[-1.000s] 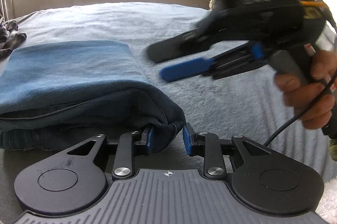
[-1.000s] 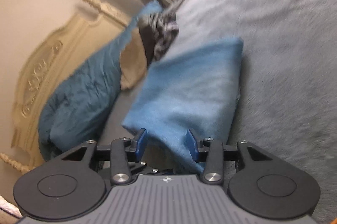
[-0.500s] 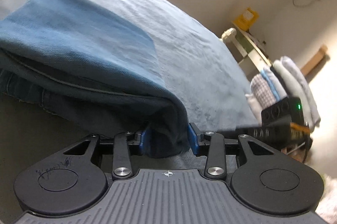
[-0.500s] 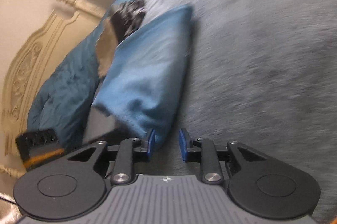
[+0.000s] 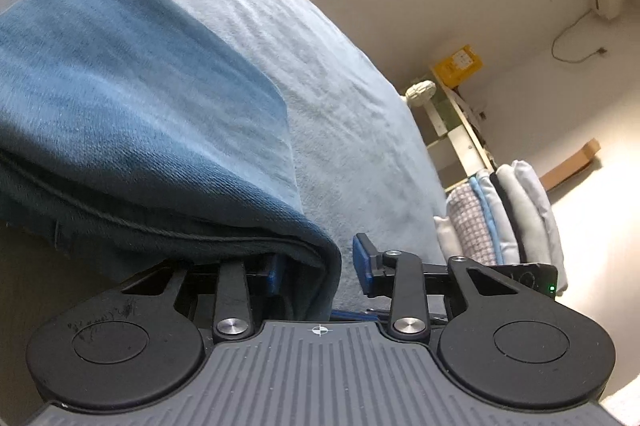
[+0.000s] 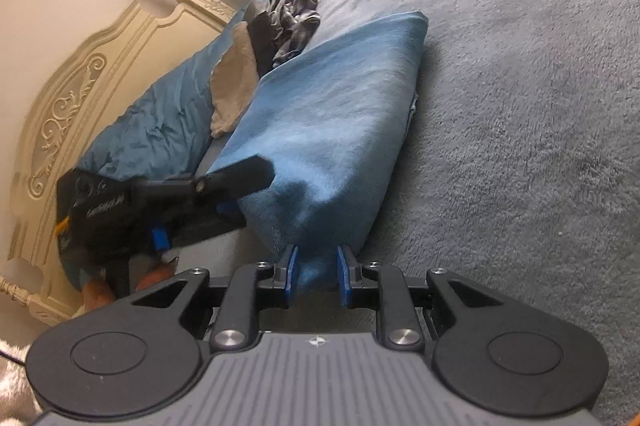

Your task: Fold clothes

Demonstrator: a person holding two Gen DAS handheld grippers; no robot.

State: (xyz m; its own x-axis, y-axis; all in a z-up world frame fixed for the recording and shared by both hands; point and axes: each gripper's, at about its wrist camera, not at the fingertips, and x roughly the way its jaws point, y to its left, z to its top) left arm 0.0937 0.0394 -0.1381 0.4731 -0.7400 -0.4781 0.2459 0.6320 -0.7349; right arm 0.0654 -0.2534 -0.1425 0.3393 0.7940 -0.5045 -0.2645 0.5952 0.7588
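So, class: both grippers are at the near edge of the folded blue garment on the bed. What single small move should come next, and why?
Probably lift together, a little. The right gripper has its pads closed on the blue garment, and the left gripper has the same edge between its fingers. The fabric sags between them on the grey bedspread, so an even lift would keep the fold square.

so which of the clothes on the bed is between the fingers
The folded blue jeans: both grippers' fingers straddle its near edge. The dark crumpled garment lies untouched by the pillow.

Folded blue garment point(image 6: 336, 129) between fingers point(image 6: 290, 276)
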